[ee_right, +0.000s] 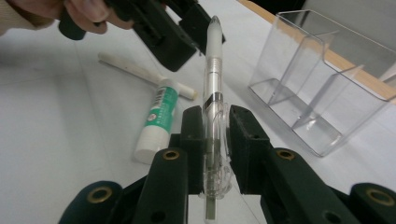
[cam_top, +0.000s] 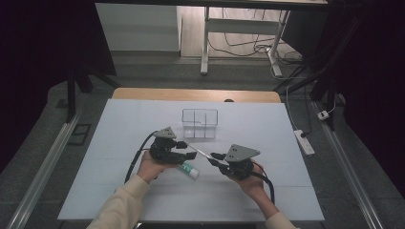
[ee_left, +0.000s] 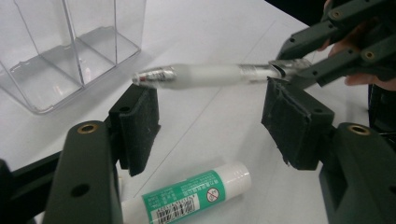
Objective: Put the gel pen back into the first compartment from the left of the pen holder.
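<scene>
two grippers in my hands, both over the white table (cam_top: 119,157). my right gripper (ee_right: 215,135) has its jaws pinched in on one pen (ee_right: 213,88), a clear-barrelled one with a frosted white grip; the pads press its clip end from both sides and the rest sticks out ahead, tip pointing toward my other hand. from above the pen (cam_top: 198,151) bridges the gap between the two grippers, lifted off the table. my left gripper (ee_left: 210,126) stands wide open, holding nothing: the pen (ee_left: 205,76) crosses just beyond its two pads and looks clear of both, tip end above one pad, the right gripper (ee_left: 299,70) clamped on the far end. things counted on the table: one glue stick (ee_left: 187,196), white with a green label and a barcode, lying flat under my left gripper; one thin white stick (ee_right: 140,72) lying just beside the glue stick, end near its cap, what it is i cannot tell; one clear plastic organiser box (cam_top: 199,123), upright, split into compartments, standing farther back, well apart from the pen.
</scene>
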The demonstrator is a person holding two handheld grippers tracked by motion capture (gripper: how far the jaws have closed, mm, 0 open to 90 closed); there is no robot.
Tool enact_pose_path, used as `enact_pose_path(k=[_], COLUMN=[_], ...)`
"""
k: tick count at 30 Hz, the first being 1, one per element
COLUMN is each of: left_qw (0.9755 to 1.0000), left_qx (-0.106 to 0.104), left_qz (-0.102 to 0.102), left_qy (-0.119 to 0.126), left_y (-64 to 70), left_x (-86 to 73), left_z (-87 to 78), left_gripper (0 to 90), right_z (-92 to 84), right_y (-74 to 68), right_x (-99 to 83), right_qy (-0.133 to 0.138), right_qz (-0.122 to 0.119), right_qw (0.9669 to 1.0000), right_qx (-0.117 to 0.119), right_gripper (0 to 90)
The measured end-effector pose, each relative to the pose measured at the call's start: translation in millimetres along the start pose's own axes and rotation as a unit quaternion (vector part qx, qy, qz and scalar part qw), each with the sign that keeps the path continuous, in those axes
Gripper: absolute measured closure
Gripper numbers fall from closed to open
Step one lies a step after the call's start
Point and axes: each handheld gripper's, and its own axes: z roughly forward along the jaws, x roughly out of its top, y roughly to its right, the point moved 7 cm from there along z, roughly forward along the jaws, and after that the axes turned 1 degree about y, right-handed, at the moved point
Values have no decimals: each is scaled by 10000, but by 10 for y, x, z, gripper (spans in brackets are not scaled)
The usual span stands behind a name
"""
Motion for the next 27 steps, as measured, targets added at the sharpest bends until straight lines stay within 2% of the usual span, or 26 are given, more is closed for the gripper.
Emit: enact_pose_path(k=[7,11,17,23,27], left_qw=[9998,9991,9973,9944,9937], left_qx=[-72,-285,-614,-985,-1068], left_qz=[-68,-174,-271,-197,-111], left_qy=[165,267,295,329,317], left_y=[-3,-3,20,91,147], left_x=[31,47,54,72,84], left_z=[-21,-52,-71,-82,-73], left_gripper=[448,525,625,743,786], right_z=[79,92,110,143,166], right_y=[-78,-75,-62,-60,-50], right_x=[-44,-71,-112,-160,-192], right_qy=[-177,-263,-378,-519,-592], right_qz=[-160,-203,-237,-321,-303], right_qw=[9997,9994,9990,9981,9978], right_qx=[112,102,55,28,-18], right_gripper=[753,753,753,752,744])
